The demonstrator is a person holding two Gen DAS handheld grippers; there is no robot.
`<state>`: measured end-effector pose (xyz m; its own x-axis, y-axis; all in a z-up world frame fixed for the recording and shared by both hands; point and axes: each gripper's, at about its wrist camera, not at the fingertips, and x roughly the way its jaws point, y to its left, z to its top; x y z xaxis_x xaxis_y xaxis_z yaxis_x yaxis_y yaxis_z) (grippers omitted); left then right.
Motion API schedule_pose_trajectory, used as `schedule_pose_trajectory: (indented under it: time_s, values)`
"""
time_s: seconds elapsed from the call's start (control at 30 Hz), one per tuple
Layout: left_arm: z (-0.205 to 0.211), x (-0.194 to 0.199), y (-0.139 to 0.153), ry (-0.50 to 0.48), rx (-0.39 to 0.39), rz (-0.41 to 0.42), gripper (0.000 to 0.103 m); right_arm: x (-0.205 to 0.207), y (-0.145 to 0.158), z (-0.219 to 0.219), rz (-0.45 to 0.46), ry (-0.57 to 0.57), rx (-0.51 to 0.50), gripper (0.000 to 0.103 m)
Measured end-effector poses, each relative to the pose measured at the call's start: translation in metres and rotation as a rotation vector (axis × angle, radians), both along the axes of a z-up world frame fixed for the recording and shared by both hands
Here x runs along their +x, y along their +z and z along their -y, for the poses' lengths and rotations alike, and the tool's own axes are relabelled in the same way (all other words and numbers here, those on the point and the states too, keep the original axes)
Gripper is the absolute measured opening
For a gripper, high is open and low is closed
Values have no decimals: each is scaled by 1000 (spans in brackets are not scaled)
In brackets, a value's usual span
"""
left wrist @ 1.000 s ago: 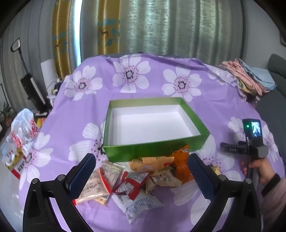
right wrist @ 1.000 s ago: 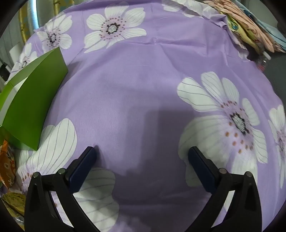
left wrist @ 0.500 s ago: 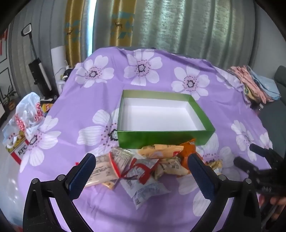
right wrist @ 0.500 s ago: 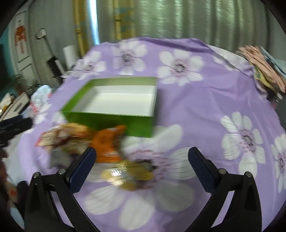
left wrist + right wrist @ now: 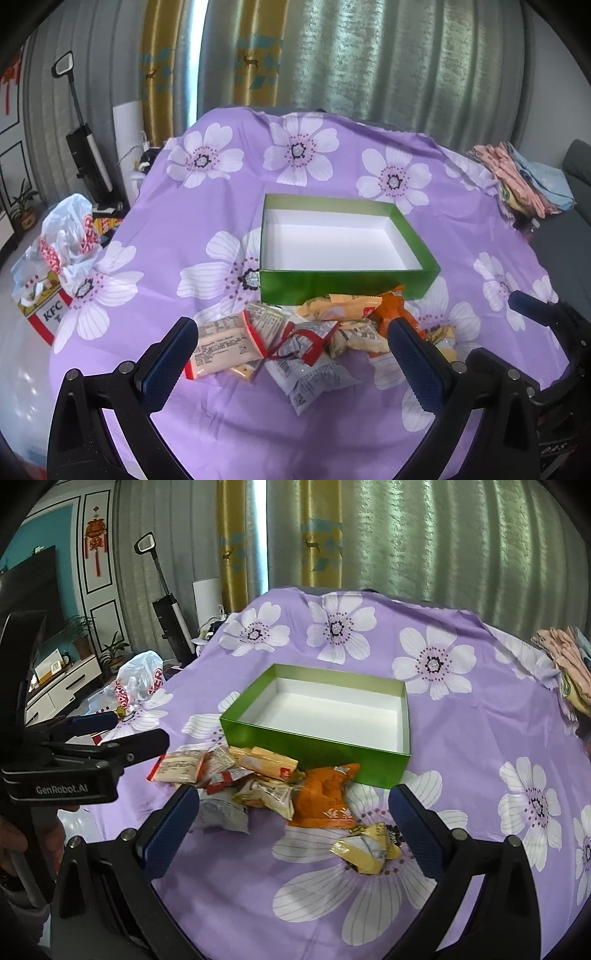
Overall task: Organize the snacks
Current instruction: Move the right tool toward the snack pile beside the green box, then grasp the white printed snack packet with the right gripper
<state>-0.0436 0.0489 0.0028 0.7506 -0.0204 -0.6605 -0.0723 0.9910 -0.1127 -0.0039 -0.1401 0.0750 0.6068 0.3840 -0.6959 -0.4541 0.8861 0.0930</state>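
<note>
- purple cloth (image 5: 207,221) with white flowers is covering the table, and a green box (image 5: 343,284) is sitting open near the middle of it; inside it is showing only its white bottom.
- snacks (image 5: 295,332) are lying in a loose pile on the cloth, just in front of the near wall of the box, some touching it.
- an orange packet (image 5: 325,794) is lying at the right end of the pile, and a yellow packet (image 5: 365,849) is lying a little apart from it, on a white flower.
- a beige packet (image 5: 181,768) with red edge is lying at the left end of the pile.
- the left gripper (image 5: 295,365) is hovering above the near side of the pile, its fingers (image 5: 170,362) are spreading wide and holding nothing.
- the right gripper (image 5: 291,834) is also hovering over the cloth, wide open and empty; the orange and yellow packets are showing between its fingers (image 5: 413,834).
- in the right wrist view, the left gripper is appearing at the left edge, and a hand (image 5: 14,845) is gripping its handle.
- folded clothes (image 5: 524,181) are lying at the far right edge of the table.
- a plastic bag (image 5: 70,236) is standing on the floor, left of the table.
</note>
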Motion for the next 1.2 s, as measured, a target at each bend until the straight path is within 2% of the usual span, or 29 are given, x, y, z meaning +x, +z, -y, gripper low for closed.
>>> schedule_pose_trajectory:
  time_s: [0.8,1.0,1.2]
  values:
    - [6,-4,5,-16,-7,10,102,-12,13,-19,11,45,-5,103]
    - [1,-2,-5,-35,-55,-11,102,-11,5,-22,-8,57,-4,103]
    - [-12,5,-30,-51,-144,-83,102,-8,-14,-27,-69,88,21,103]
